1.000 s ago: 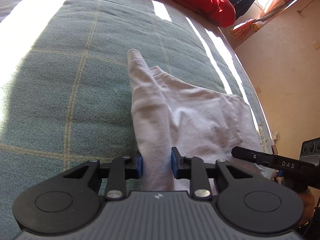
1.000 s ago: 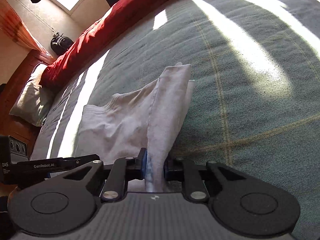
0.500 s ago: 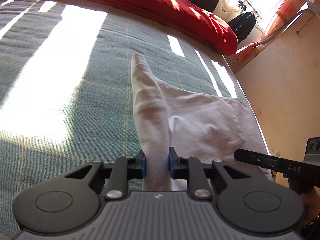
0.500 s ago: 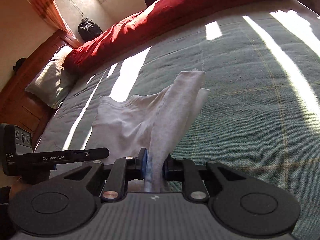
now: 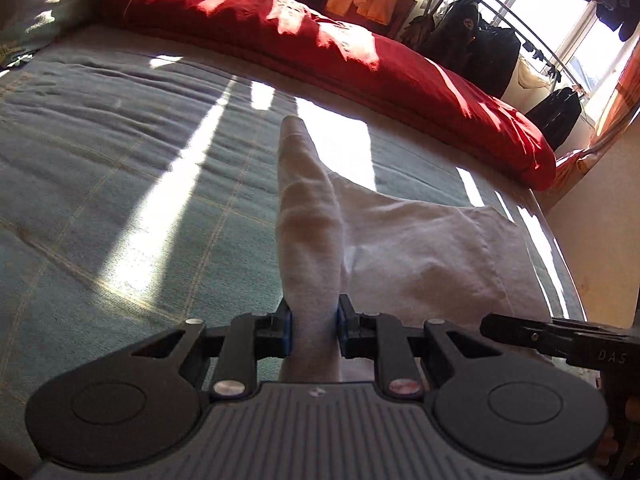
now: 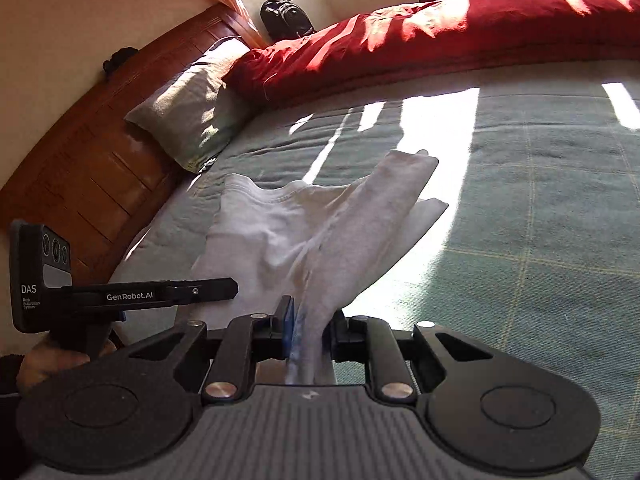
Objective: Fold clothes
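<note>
your left gripper [image 5: 314, 330] and your right gripper [image 6: 310, 332] each pinch a bunched edge of the white garment [image 5: 420, 252] above the green bedspread [image 5: 120, 200].

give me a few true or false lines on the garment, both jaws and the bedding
1. The left gripper has its jaws shut on the white garment. True.
2. The right gripper is open and holds nothing. False: its jaws pinch the same white garment.
3. The red duvet lies bunched along the far side of the bed. True.
4. The garment lies flat and fully folded on the green blanket. False: both grippers hold one edge lifted, and the rest drapes down to the blanket.
5. A pillow lies by the wooden headboard. True.
</note>
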Tool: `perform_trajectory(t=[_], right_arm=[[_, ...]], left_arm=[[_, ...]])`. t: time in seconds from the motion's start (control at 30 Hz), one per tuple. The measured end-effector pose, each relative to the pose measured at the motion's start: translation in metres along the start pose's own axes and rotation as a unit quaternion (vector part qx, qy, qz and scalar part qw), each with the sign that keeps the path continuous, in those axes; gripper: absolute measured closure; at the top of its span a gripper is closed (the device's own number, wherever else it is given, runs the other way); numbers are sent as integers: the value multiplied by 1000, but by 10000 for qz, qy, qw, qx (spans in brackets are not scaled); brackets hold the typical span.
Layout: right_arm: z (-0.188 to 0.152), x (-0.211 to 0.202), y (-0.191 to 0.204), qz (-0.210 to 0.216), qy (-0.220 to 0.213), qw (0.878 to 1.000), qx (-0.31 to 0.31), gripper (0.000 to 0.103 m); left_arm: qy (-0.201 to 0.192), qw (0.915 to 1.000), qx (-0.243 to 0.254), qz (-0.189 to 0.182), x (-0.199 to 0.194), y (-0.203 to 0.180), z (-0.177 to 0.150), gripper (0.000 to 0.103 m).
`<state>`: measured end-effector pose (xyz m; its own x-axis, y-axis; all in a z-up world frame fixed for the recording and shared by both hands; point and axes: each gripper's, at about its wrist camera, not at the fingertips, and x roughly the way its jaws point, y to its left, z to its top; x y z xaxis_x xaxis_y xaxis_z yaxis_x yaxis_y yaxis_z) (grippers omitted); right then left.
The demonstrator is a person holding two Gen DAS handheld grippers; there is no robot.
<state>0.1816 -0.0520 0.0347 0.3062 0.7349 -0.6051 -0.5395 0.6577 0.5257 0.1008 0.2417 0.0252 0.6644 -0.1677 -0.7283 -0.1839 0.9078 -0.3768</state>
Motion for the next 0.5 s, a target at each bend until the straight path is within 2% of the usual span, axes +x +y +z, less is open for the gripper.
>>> perform_trajectory(t=[0.27,0.5], right_arm=[[10,83,79,265,133,9993,-239,82],[3,147,118,205,160,9993,-270,82]], left_arm=[[-243,9982,-309,444,-30,89,28,84],[-341,9965,-536,544,-19,150,43,84]])
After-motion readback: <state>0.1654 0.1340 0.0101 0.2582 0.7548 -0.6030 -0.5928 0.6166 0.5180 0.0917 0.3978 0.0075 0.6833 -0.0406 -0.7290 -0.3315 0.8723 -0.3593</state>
